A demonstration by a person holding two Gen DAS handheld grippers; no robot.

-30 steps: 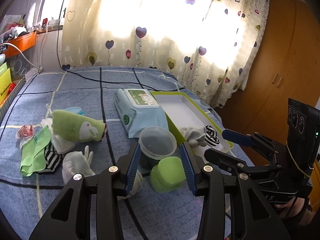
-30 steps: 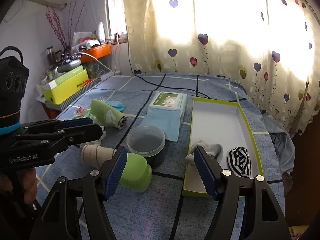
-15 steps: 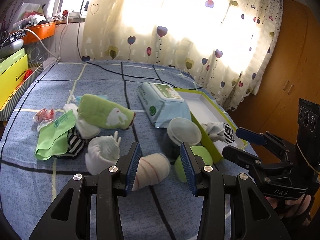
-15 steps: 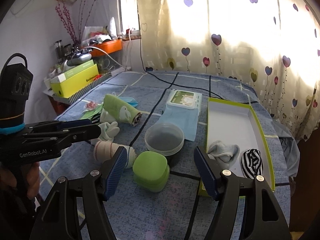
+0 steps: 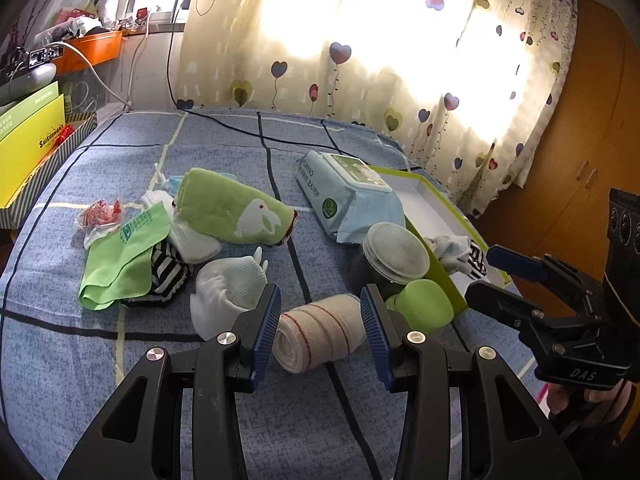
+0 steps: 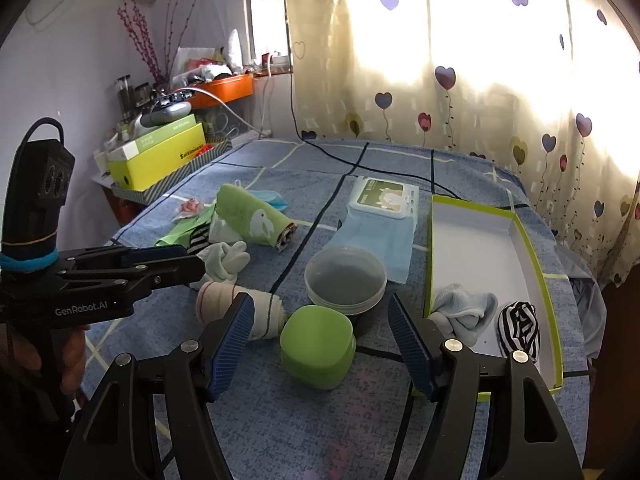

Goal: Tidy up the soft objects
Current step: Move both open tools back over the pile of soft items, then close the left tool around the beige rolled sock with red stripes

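Note:
A rolled cream sock with red stripes point(image 5: 320, 332) lies on the blue bedspread, between the fingers of my left gripper point(image 5: 320, 300), which is open and not touching it. A white mitten point(image 5: 228, 288), a striped sock point(image 5: 168, 276) and a green rabbit towel roll point(image 5: 232, 208) lie to its left. The green-rimmed white box point(image 6: 472, 248) holds a pale blue sock point(image 6: 464, 312) and a striped sock point(image 6: 518, 330). My right gripper point(image 6: 320, 304) hangs open over a green lidded tub point(image 6: 318, 346), holding nothing. The left gripper point(image 6: 192, 260) shows at the left.
A round plastic container point(image 6: 346, 280) and a wet-wipes pack point(image 6: 380, 208) stand between the sock pile and the box. A green cloth point(image 5: 120, 256) and a small red wrapper point(image 5: 100, 216) lie far left. A black cable point(image 5: 240, 128) crosses the bed's far side. Yellow boxes point(image 6: 160, 156) sit beyond the left edge.
My left gripper has swung left and down, from over the round container and green tub to the rolled cream sock. The right gripper drifted slightly; both stay open.

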